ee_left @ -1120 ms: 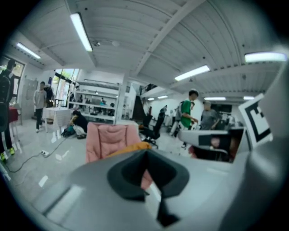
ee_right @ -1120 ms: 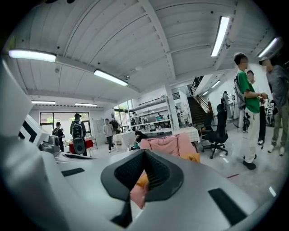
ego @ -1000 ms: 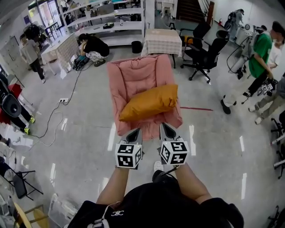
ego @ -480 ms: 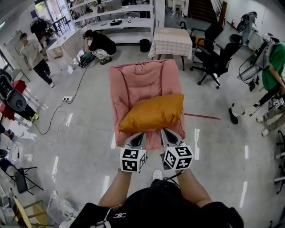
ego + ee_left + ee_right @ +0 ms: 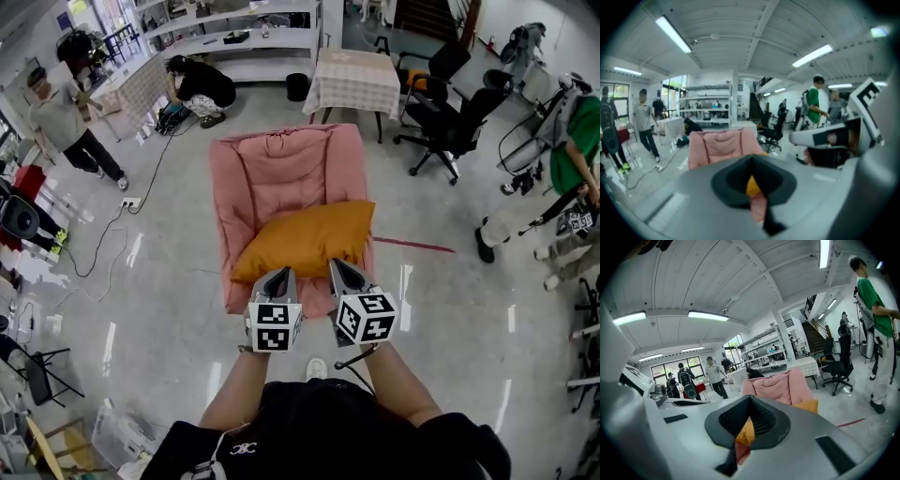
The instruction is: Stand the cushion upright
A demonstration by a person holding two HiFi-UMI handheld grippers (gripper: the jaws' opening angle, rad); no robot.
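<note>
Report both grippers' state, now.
Left gripper: closed, no grip seen, tip at the near edge of the orange cushion.
Right gripper: closed, no grip seen, tip at the same edge.

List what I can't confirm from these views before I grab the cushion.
- Head view: whether the left gripper and right gripper touch the cushion; their tips overlap its front edge.
- Head view: the cushion's underside and how it rests on the chair, covered by the cushion itself.
- Gripper views: nearly all the cushion, blocked by each gripper's own body; only an orange sliver shows past the jaws.
</note>
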